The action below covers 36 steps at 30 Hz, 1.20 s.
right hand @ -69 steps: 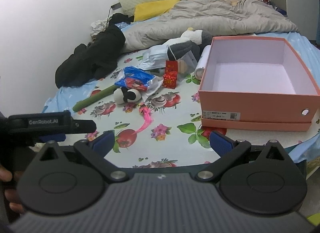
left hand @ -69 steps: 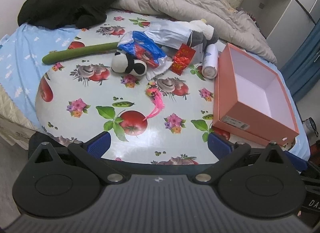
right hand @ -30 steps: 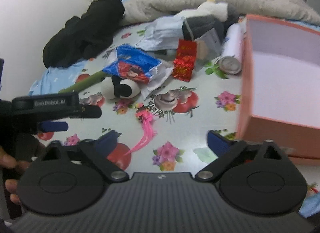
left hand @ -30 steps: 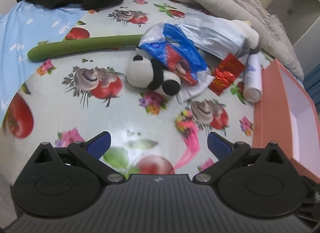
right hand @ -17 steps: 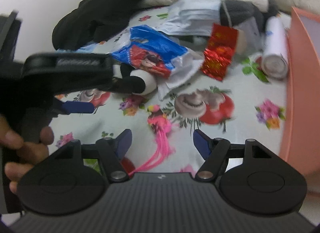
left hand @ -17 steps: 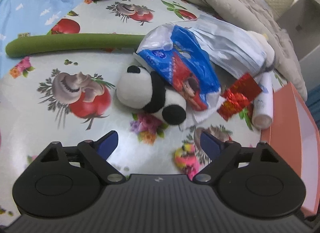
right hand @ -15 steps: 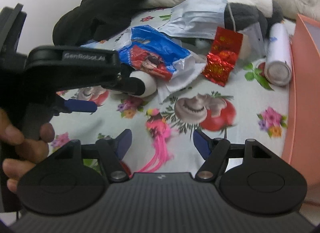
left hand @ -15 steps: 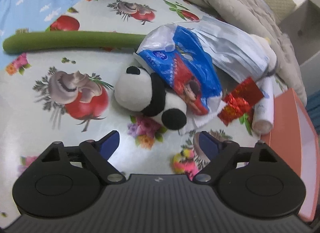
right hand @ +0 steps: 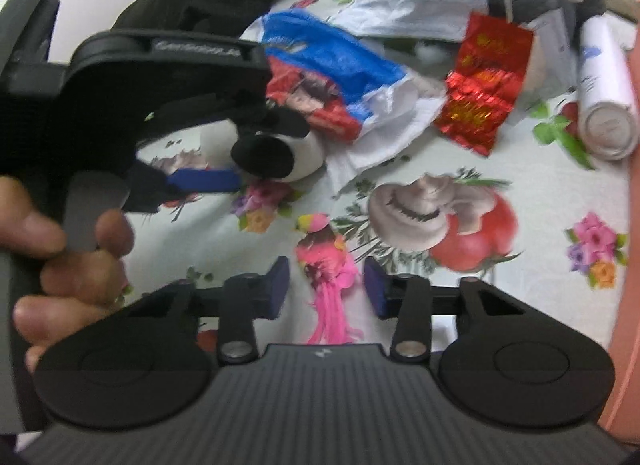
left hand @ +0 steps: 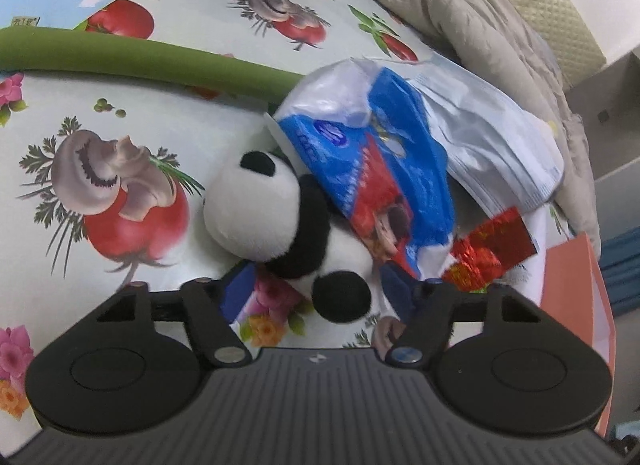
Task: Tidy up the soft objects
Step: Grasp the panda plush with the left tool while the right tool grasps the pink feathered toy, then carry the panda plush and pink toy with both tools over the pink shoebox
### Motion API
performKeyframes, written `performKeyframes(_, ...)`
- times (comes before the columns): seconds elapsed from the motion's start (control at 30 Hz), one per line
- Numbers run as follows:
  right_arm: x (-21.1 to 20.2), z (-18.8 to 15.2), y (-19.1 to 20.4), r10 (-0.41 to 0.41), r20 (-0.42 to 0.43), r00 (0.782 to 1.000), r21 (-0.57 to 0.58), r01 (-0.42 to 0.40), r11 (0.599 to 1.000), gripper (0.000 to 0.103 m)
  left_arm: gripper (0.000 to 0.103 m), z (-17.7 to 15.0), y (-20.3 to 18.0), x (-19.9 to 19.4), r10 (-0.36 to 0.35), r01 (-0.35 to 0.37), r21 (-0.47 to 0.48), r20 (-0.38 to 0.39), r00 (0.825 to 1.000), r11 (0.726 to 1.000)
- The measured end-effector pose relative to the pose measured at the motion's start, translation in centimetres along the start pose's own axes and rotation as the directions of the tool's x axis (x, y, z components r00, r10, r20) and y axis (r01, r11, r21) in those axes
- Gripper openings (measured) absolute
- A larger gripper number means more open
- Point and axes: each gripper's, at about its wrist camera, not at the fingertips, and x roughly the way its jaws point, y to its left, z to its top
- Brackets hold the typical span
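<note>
My left gripper [left hand: 314, 291] straddles the panda plush [left hand: 280, 221] on the flowered tablecloth [left hand: 120, 145], jaws apart either side of its lower body. I should close low, clear of the blue wrapper [left hand: 376, 169] at two o'clock (it overlaps the panda). My right gripper [right hand: 326, 283] hangs open over the pink tassel toy [right hand: 326, 269].

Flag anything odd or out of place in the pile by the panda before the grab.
The blue-and-red plastic bag lies draped over the panda plush's back, so lifting the panda may drag it along. A hard white spray can and a crumpled red foil packet sit among the soft things. Nothing looks spilled or broken.
</note>
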Motion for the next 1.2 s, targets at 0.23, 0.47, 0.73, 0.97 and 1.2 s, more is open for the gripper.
performKeyframes(0.23,0.4,0.0,0.3,0.003,-0.013,1.000,-0.008,-0.003,1.000,0.029,0.058,0.2,0.4,0.5,-0.023,0.023,0.009,-0.003,1.000,1.000)
performKeyframes(0.47,-1.0,-0.9,-0.7,-0.027,0.004,1.000,0.022,0.027,0.999,0.028,0.056,-0.7,0.6,-1.3,-0.053,0.055,0.049,-0.041,0.998,0.997)
performKeyframes(0.73,-3.7,-2.3,-1.6,-0.070,0.023,0.997,0.072,0.068,0.995,0.028,0.056,-3.6,0.6,-5.1,-0.041,0.049,0.135,-0.062,0.997,0.990)
performKeyframes(0.97,-7.1,-4.0,-1.3,-0.087,0.071,0.994,0.103,0.080,0.992,0.028,0.056,-6.2,0.6,-8.7,-0.031,0.043,0.204,-0.061,0.998,0.978)
performKeyframes(1.2,-11.0,-5.5,-0.6,-0.117,0.147,0.982,0.125,0.099,0.987,0.028,0.056,-8.4,-0.4,-12.5,-0.058,0.067,0.276,-0.038,0.998,0.959)
